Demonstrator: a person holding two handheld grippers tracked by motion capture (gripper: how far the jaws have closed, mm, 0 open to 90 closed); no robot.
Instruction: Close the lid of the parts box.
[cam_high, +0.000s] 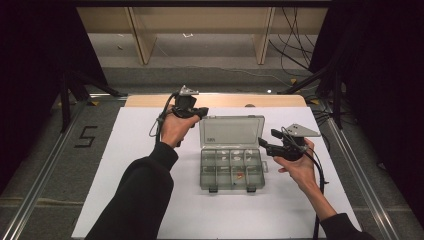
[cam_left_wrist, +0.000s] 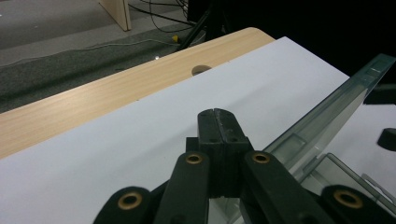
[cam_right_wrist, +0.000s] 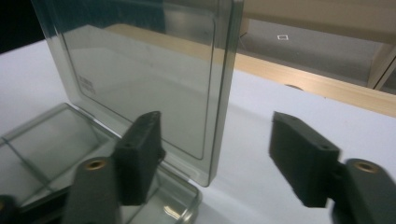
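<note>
on the table (cam_high: 150, 200), the box (cam_high: 232, 170) lies between grippers; right gripper (cam_high: 266, 144), jaws wide and empty, is nearer its upright lid (cam_high: 231, 131); left gripper (cam_high: 202, 112) closed, empty.

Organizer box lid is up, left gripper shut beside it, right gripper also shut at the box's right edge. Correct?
Not quite. The right gripper is open: the right gripper view shows its jaws spread wide apart, with the edge of the raised lid between them. The rest holds: the box has its lid up, and the left gripper is shut beside it, as the left gripper view shows.
</note>
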